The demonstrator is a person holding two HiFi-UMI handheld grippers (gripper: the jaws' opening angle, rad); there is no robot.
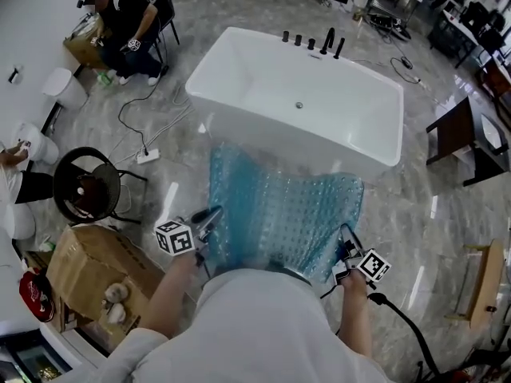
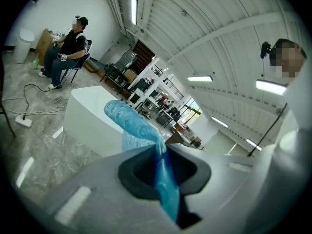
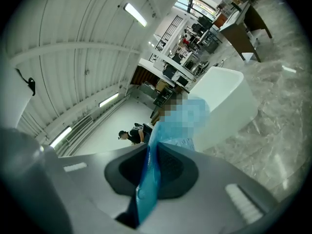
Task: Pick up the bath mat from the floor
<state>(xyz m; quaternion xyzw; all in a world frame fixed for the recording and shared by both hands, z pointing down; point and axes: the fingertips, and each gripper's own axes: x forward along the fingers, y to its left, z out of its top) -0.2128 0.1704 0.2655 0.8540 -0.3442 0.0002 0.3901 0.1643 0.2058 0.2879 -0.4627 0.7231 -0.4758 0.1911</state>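
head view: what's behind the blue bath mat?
The white bathtub. The bath mat, gripped by the left gripper and right gripper, covers part of its near wall and the floor below. Grey marble shows on either side.

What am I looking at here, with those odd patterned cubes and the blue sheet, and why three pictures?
There is no robot here. A person holds a two-jaw hand tool in each hand, and the patterned cubes are part of those tools. The head view comes from a camera on the person's head, looking steeply down. The two gripper views come from cameras riding on each tool, looking along its jaws. On the marble floor stand a white bathtub and, at the left, a cardboard box. The left gripper and the right gripper are each shut on a near corner of the blue, bumpy bath mat, which stretches between them in front of the tub.
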